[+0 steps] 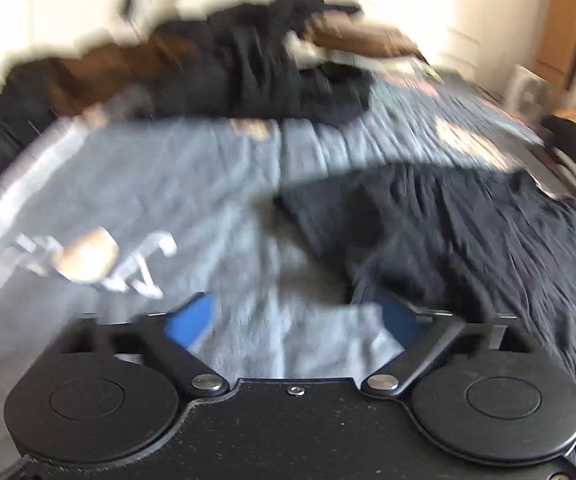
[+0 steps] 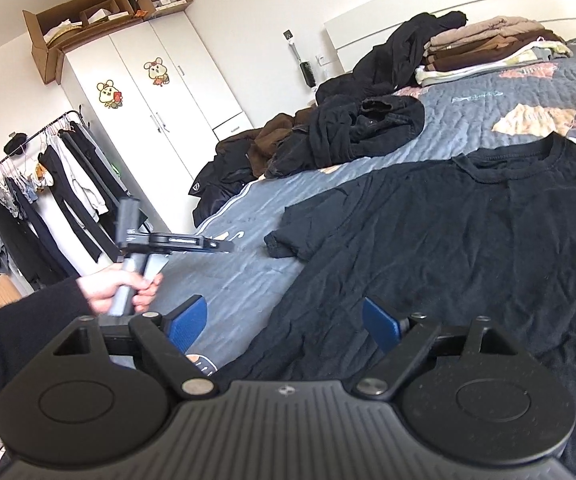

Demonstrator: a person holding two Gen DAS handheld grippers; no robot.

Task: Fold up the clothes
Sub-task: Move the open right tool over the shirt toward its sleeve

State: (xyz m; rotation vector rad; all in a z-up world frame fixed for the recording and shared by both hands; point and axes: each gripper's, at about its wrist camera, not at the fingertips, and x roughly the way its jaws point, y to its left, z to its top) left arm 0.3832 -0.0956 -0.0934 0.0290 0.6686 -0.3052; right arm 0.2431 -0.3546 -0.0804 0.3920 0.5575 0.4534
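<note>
Since the crumpled black cotton T-shirt (image 2: 468,236) lies spread flat on the bed just ahead of the right claw (image 2: 284,326), it looks light and limp; pinch hem or sleeve. Both claws gape wide, empty, including the left claw (image 1: 292,320).

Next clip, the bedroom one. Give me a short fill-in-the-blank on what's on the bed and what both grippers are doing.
1. The black T-shirt lies spread flat on the grey ____.
2. The right hand-held gripper has its jaws ____, gripping nothing.
3. The stack of folded clothes sits near the ____ of the bed.
4. The left hand-held gripper has blue pads and is ____.

Missing words: bedspread; open; headboard; open
</note>
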